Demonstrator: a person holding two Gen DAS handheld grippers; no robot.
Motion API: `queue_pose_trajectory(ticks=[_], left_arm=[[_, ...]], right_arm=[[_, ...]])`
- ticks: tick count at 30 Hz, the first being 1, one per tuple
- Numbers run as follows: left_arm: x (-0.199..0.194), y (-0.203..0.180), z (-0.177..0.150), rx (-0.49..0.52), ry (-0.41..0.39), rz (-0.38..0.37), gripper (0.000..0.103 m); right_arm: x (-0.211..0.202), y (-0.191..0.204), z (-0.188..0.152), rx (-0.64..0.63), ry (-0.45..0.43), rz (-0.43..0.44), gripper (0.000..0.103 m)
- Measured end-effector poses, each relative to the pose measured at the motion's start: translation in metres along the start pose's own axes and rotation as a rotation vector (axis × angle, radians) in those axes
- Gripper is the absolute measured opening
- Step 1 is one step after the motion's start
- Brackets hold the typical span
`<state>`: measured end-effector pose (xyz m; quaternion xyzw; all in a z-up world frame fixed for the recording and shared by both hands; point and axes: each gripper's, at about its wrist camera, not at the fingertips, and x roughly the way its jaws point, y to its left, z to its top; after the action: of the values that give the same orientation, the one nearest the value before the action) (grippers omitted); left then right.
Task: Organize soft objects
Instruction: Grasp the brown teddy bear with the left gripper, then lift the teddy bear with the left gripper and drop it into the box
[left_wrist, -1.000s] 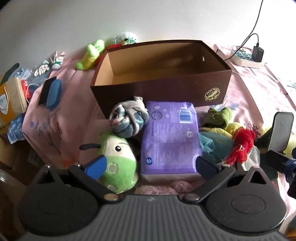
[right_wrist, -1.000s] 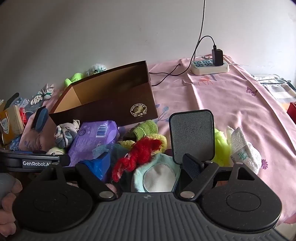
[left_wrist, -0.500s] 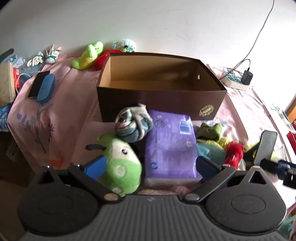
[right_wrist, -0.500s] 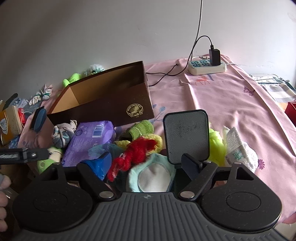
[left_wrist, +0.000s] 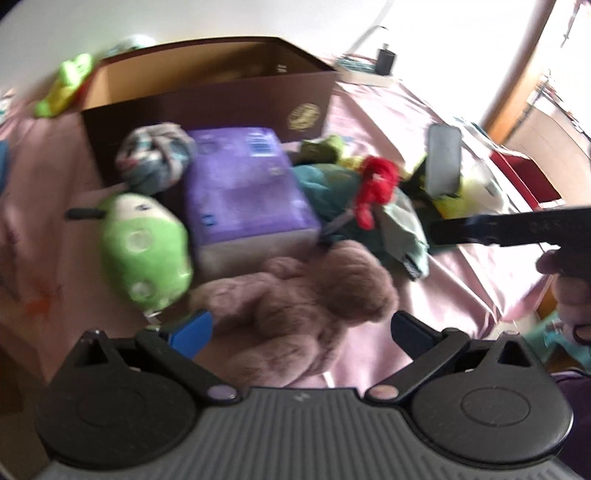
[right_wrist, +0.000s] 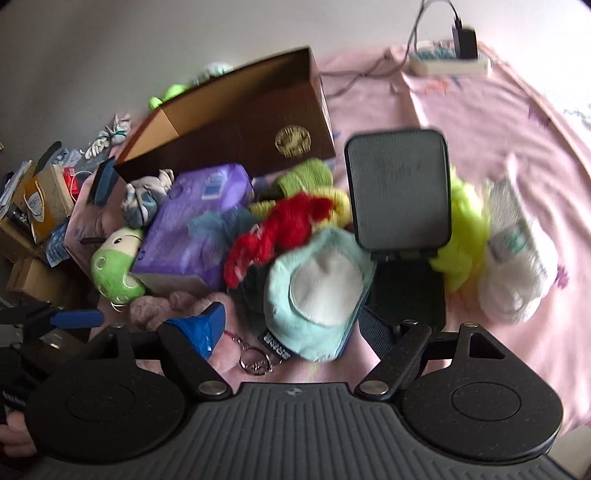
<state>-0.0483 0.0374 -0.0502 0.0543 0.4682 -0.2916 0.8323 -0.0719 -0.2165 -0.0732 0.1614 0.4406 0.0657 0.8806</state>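
Left wrist view, blurred: the left gripper (left_wrist: 301, 328) is hovering low over the pile with its jaws spread wide, nothing between them, a brown plush bear (left_wrist: 295, 306) lying just ahead. At left of the frame a green plush toy (left_wrist: 144, 247) is resting against a purple tissue pack (left_wrist: 243, 192); a grey-blue knotted cloth (left_wrist: 155, 158) is sitting above it, touching the front wall of the brown cardboard box (left_wrist: 207, 92), which is standing open at upper centre. Right of the pack, a red fuzzy item (left_wrist: 375, 181) is lying on teal fabric (left_wrist: 325, 184). At right edge a hand (left_wrist: 569, 288) is holding the other tool. Right wrist view: the right gripper (right_wrist: 291, 325) is also holding its jaws spread, unloaded, above a light-blue plush (right_wrist: 314, 291) at lower centre. A black pad on a stand (right_wrist: 399, 192) is standing upright right of centre; a neon yellow plush (right_wrist: 461, 229) and a white knitted item (right_wrist: 517, 251) are lying beside it on the pink sheet (right_wrist: 480, 110). A power strip (right_wrist: 447, 62) is sitting at upper right.
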Motion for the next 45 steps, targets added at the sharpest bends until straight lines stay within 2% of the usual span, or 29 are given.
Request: queue_pose_trajectory(ticks=[4, 7, 11, 13, 14, 18, 20, 22, 23, 24, 27, 32, 37, 41, 45], left_arm=[[0.023, -0.013, 0.004, 0.083, 0.033, 0.001, 0.103], [0.040, -0.019, 0.002, 0.107, 0.069, -0.015, 0.103], [0.057, -0.018, -0.002, 0.118, 0.107, 0.034, 0.101], [0.065, -0.015, -0.003, 0.104, 0.133, 0.034, 0.086], [0.069, -0.013, -0.003, 0.092, 0.151, 0.035, 0.068], [0.070, -0.009, -0.001, 0.090, 0.145, 0.045, 0.060], [0.069, -0.009, -0.002, 0.098, 0.141, 0.053, 0.060], [0.069, -0.012, -0.002, 0.105, 0.136, 0.062, 0.059], [0.067, -0.014, -0.002, 0.102, 0.132, 0.064, 0.059], [0.064, -0.011, 0.000, 0.098, 0.127, 0.062, 0.058], [0.052, -0.014, 0.000, 0.114, 0.113, 0.046, 0.058], [0.031, -0.017, 0.004, 0.150, 0.085, 0.012, 0.058], [0.011, -0.019, 0.011, 0.163, 0.064, -0.020, 0.058], [-0.011, -0.024, 0.022, 0.175, 0.008, -0.039, 0.058], [-0.025, -0.028, 0.044, 0.180, -0.050, -0.065, 0.058]], right_arm=[[0.004, -0.004, -0.002, 0.033, 0.010, -0.001, 0.065], [0.008, -0.007, -0.001, 0.049, 0.004, 0.002, 0.064], [0.015, -0.010, -0.001, 0.070, -0.001, -0.012, 0.063], [0.019, -0.012, -0.001, 0.081, -0.004, -0.020, 0.063], [0.021, -0.013, 0.000, 0.089, -0.007, -0.023, 0.063], [0.035, -0.022, 0.001, 0.140, 0.013, -0.021, 0.063], [0.041, -0.026, 0.001, 0.168, 0.018, -0.011, 0.062], [0.044, -0.026, 0.000, 0.171, 0.019, 0.007, 0.057], [0.045, -0.026, -0.001, 0.166, 0.015, 0.033, 0.040], [0.046, -0.026, -0.001, 0.164, 0.018, 0.051, 0.017], [0.045, -0.029, -0.003, 0.167, 0.029, 0.054, 0.002], [0.032, -0.033, -0.008, 0.129, 0.027, 0.082, 0.000], [0.016, -0.035, -0.011, 0.096, -0.017, 0.075, 0.000], [-0.001, -0.031, -0.013, 0.055, -0.031, 0.145, 0.000], [-0.026, -0.028, -0.005, 0.038, -0.106, 0.213, 0.000]])
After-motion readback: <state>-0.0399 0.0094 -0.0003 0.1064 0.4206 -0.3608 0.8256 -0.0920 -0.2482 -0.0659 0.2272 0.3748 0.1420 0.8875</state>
